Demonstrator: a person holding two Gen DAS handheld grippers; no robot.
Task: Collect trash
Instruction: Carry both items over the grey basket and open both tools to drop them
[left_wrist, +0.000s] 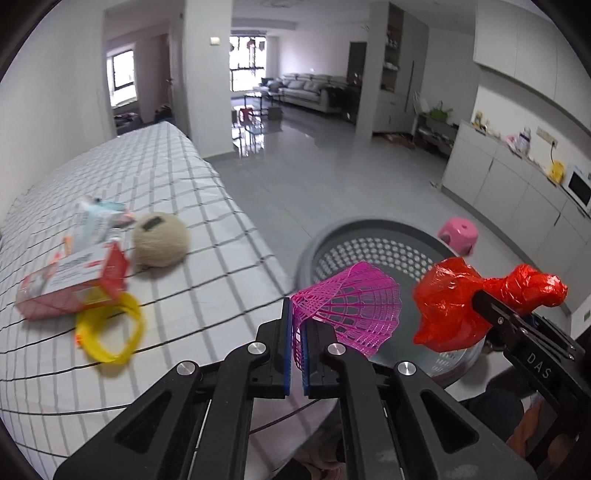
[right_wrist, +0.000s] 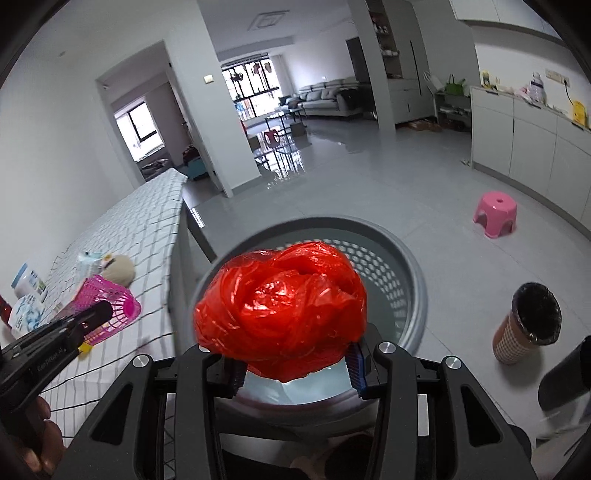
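My left gripper (left_wrist: 297, 317) is shut on the edge of a pink plastic mesh cup (left_wrist: 354, 306), held at the table's edge just short of the grey perforated basket (left_wrist: 373, 225) on the floor. In the right wrist view that pink mesh cup (right_wrist: 110, 302) shows at the left, over the table, with the left gripper (right_wrist: 98, 314) on it. My right gripper (right_wrist: 295, 369) is shut on a crumpled red plastic bag (right_wrist: 284, 310), which hangs over the grey basket (right_wrist: 413, 266). The red bag (left_wrist: 454, 306) also appears at the right of the left wrist view.
The checked tablecloth (left_wrist: 177, 177) carries a twine ball (left_wrist: 160, 240), a red-and-white box (left_wrist: 70, 280), a yellow ring (left_wrist: 110, 328) and bottles (right_wrist: 27, 295). On the tiled floor stand a pink stool (right_wrist: 495, 214) and a small bin with a black liner (right_wrist: 528, 325).
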